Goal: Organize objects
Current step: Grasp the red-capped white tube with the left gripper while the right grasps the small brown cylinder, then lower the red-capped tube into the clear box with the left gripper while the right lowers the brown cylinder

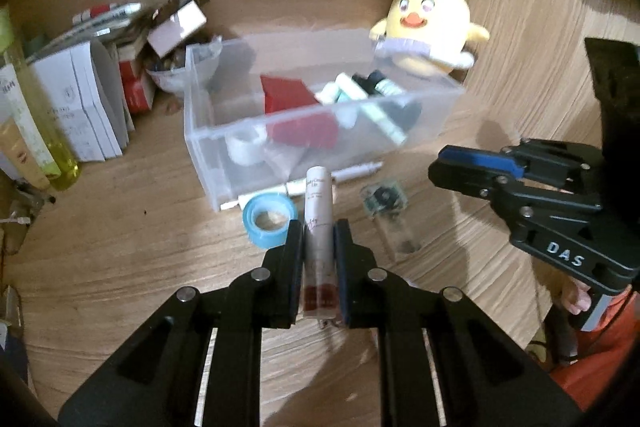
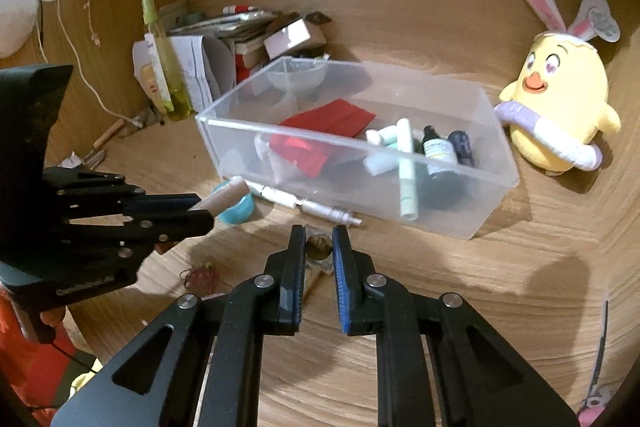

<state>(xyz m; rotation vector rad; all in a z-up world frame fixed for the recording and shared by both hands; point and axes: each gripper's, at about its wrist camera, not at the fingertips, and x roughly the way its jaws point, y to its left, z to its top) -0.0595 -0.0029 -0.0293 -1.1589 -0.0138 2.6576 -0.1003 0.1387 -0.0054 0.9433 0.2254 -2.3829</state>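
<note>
Left gripper (image 1: 318,251) is clenched on a slim lip-gloss tube (image 1: 318,211), white cap pointing forward past the fingertips, reddish end back between the pads; tube is clear of the desk. Just ahead and left of that claw lies a blue tape roll (image 1: 269,219); just ahead and right, a small clear packet (image 1: 385,201) on the wood; beyond both, touching distance from the tape, a white pen (image 1: 352,174) lies along the near wall of the clear plastic bin (image 1: 204,147); bin already holds a red box, small bottles and tubes.

Right gripper (image 2: 319,247) has its jaws drawn in nearly shut; a small roundish brown item (image 2: 319,246) with a pale flat piece under it shows in the narrow gap between the tips; cannot tell if the pads actually pinch it or it just lies on the desk below; too small and shadowed. Left of this claw the other gripper with the tube; ahead, the pen, then the bin; far right, a yellow chick plush (image 2: 560,107) beside the bin.

Step in hand, as I judge it: pick done for the tube, transport to the bin pending. Next move calls for carrying the tube forward over the near bin wall, high enough to clear the rim, then releasing into the free left part; right claw's grasp needs checking first.
</note>
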